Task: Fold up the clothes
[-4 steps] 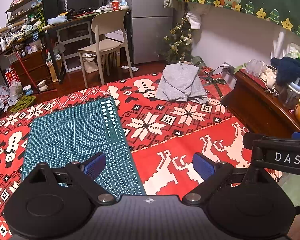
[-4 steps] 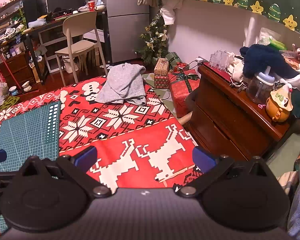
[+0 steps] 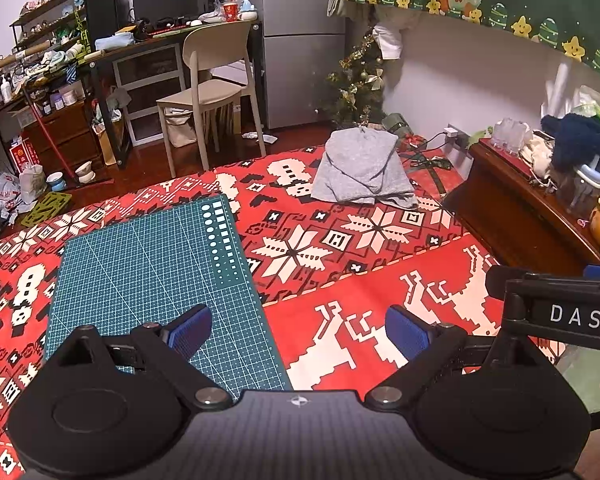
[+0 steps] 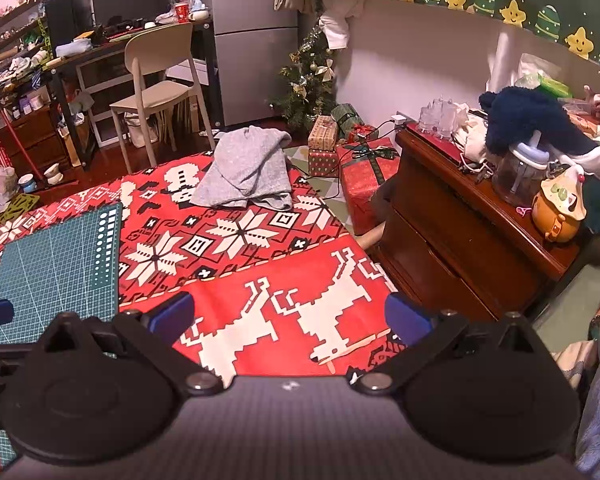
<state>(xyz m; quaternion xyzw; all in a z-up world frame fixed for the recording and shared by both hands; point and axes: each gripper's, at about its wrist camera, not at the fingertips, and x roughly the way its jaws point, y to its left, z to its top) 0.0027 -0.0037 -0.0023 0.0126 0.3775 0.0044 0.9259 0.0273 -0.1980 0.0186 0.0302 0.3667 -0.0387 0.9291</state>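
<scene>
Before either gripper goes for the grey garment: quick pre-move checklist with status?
1. Left gripper open, nothing between the jaws: ok.
2. Right gripper open, nothing between the jaws: ok.
3. Grey garment in view, lying at the far end of the red blanket: ok.
4. Blanket between grippers and garment free of objects: ok.
5. Garment flat for folding: not ok, it lies bunched.
6. Green mat clear of the garment: ok.

A lived-in home: fridge (image 3: 300,40), cluttered desk (image 3: 160,40), Christmas tree (image 3: 356,84).
</scene>
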